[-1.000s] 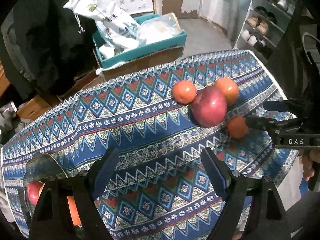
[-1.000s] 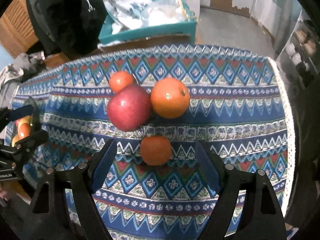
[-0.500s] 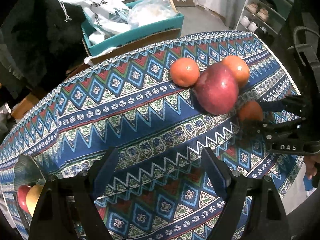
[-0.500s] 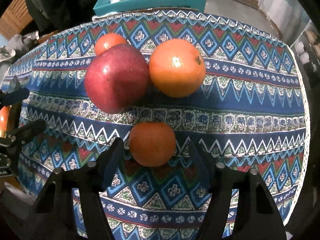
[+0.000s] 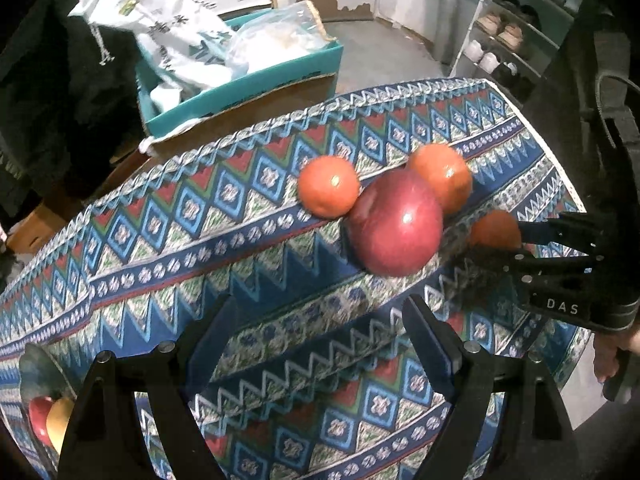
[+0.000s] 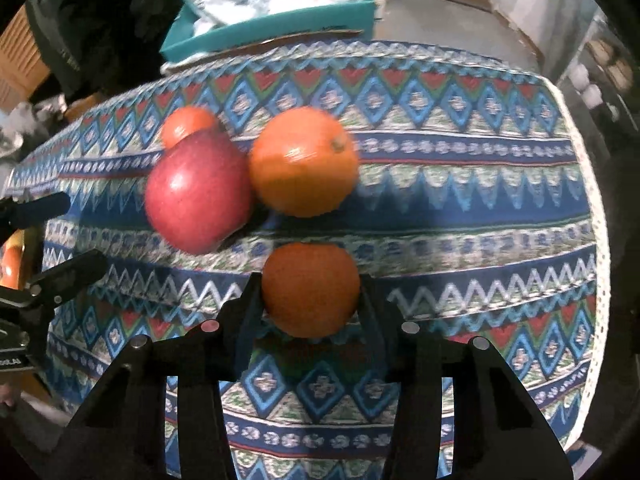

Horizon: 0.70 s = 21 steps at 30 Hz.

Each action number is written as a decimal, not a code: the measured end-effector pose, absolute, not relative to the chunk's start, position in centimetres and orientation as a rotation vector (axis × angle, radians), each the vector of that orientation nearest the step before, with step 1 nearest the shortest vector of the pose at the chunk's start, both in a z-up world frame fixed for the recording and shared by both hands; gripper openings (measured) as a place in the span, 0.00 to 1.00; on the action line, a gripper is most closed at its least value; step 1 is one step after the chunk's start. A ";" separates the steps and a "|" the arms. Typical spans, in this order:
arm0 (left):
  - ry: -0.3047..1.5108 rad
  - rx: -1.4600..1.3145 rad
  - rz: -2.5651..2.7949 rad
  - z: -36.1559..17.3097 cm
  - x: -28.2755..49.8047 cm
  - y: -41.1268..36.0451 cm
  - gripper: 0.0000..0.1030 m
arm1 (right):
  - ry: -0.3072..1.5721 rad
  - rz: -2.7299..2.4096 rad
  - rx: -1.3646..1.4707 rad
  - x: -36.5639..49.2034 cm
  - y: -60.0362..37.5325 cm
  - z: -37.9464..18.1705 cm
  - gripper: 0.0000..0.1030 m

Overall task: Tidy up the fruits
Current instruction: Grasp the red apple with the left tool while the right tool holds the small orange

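A bench (image 6: pixel 500 184) draped in a blue, red and white patterned cloth fills both views. Beyond its far edge stands a teal box (image 5: pixel 256 84) stuffed with white bags. On the cloth a red apple (image 6: pixel 198 190) touches a large orange (image 6: pixel 302 160) on its right, with a small tangerine (image 6: pixel 188 124) just behind it. Nearer the camera, the right gripper (image 6: pixel 310 300) has just closed its jaws, and they now pinch a second tangerine (image 6: pixel 310 288) from both sides. The left gripper (image 5: pixel 316 340) hovers over bare cloth, jaws spread wide with nothing between them. At the bench's left end, a dish (image 5: pixel 38 364) holds more fruit.
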State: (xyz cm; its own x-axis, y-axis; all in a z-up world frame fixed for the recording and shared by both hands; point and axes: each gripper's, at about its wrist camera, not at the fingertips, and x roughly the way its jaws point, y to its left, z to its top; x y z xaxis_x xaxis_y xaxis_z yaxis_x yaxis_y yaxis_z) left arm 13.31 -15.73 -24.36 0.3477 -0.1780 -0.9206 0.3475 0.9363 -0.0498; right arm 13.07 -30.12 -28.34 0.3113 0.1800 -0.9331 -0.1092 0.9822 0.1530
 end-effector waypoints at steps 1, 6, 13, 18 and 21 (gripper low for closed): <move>1.170 0.161 -0.350 -24.4 13.6 -16.0 0.83 | 1.240 0.178 0.078 13.1 -30.6 -28.3 0.44; 1.177 0.153 -0.370 -25.0 14.7 -17.0 0.83 | 1.223 0.139 0.116 13.5 -32.6 -27.9 0.44; 1.173 0.183 -0.421 -25.7 15.2 -19.2 0.83 | 1.207 0.105 0.122 13.3 -34.3 -27.1 0.44; 1.168 0.277 -0.417 -26.8 15.4 -21.0 0.84 | 1.207 0.098 0.134 13.0 -34.6 -26.8 0.44; 1.175 0.296 -0.424 -27.5 15.6 -21.6 0.84 | 1.207 0.098 0.144 13.3 -34.5 -26.8 0.44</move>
State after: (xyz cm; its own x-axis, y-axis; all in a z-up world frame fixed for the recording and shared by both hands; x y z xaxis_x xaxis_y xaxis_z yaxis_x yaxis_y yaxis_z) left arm 15.64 -21.59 -27.46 0.3211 -0.1654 -0.9325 0.4676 0.8839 0.0042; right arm 13.34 -34.50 -26.85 0.3533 0.1522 -0.9231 0.0010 0.9866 0.1630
